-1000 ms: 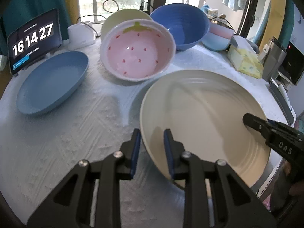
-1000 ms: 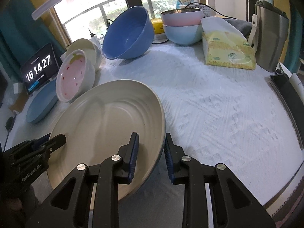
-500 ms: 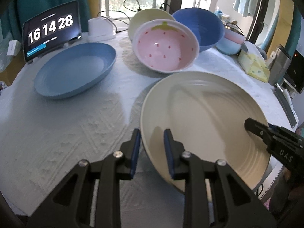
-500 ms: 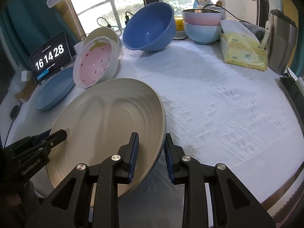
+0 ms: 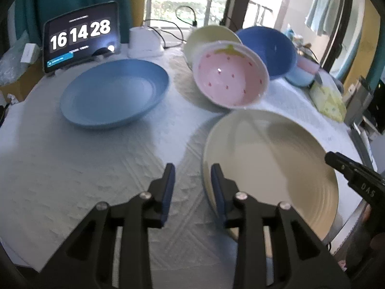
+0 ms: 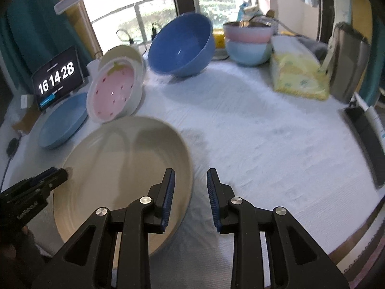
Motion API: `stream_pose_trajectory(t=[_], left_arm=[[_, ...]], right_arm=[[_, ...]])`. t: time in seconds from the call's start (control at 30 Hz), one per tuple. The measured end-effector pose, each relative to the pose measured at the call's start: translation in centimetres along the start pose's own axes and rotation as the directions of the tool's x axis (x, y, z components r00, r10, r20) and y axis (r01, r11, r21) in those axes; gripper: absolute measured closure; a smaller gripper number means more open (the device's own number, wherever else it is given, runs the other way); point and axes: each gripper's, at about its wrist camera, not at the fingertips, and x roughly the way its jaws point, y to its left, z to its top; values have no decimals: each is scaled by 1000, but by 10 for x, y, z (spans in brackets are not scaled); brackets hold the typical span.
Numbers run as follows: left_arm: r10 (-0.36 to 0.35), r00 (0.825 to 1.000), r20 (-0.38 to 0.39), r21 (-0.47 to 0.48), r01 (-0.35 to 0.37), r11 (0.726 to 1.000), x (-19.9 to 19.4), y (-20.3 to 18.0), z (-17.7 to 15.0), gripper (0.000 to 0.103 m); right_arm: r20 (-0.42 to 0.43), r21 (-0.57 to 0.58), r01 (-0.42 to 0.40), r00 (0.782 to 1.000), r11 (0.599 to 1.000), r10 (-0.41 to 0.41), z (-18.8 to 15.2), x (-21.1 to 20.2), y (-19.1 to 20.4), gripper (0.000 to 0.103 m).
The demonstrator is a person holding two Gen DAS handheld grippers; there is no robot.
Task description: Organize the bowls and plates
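Left wrist view shows the left gripper (image 5: 191, 179) opening off the cream plate (image 5: 269, 168) rim while the right gripper (image 6: 190, 192) stands open astride the opposite rim, so the plate may drop onto the table (image 5: 84, 168).

We count 2 plates: cream plate (image 5: 269, 166), blue plate (image 5: 113, 94). 5 bowls: pink strawberry bowl (image 5: 228, 82), cream bowl (image 5: 207, 36), big blue bowl (image 6: 182, 45), pink bowl (image 6: 247, 32) on light-blue bowl (image 6: 249, 53).

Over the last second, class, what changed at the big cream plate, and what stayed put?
Both claws let go of the cream plate: the left claw is opening, the right claw now stands open astride its rim. The blue plate and strawberry bowl stayed put.
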Motion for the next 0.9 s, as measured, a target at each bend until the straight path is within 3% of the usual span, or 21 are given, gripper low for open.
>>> stream_pose_trajectory(t=[0.13, 0.9], left_arm=[[8, 999, 37, -34, -7, 999, -7, 11, 5, 58], [104, 989, 106, -139, -88, 986, -22, 77, 19, 58]], right_arm=[[22, -11, 0, 1000, 1000, 1, 9, -5, 2, 73], [27, -175, -112, 993, 978, 118, 44, 4, 88, 73]])
